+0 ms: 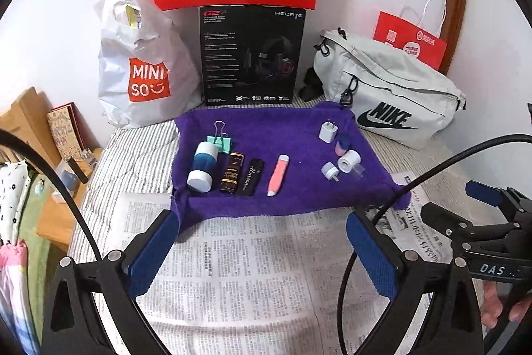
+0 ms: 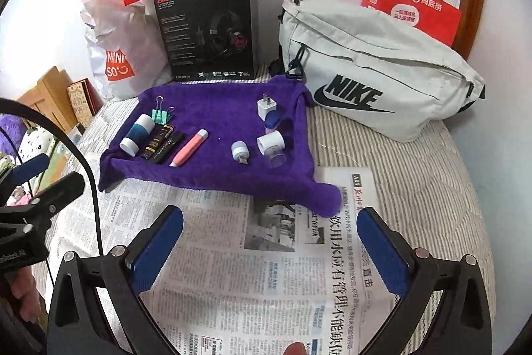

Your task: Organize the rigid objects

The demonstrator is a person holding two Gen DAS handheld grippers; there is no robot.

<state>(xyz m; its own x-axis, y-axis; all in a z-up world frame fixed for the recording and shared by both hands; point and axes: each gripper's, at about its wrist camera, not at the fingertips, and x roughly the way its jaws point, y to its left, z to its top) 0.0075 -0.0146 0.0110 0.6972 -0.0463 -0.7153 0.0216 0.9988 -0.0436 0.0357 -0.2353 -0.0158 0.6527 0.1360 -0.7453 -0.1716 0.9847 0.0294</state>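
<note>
both grippers, left gripper [image 1: 262, 242] and right gripper [image 2: 269, 242], hang released and empty; row at 9 o'clock on the purple towel [image 1: 292, 188] looks sorted, cluster at 3 o'clock remains.

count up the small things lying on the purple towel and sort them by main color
White or mostly white: 4 – bottle, charger plug, small round plug, short cylinder
Black: 2 – gold-printed case, Hovson case
Pink: 1 – pen-like tube
Green: 1 – binder clip
Blue and pink: 1 – small cap
Total: 9
</note>
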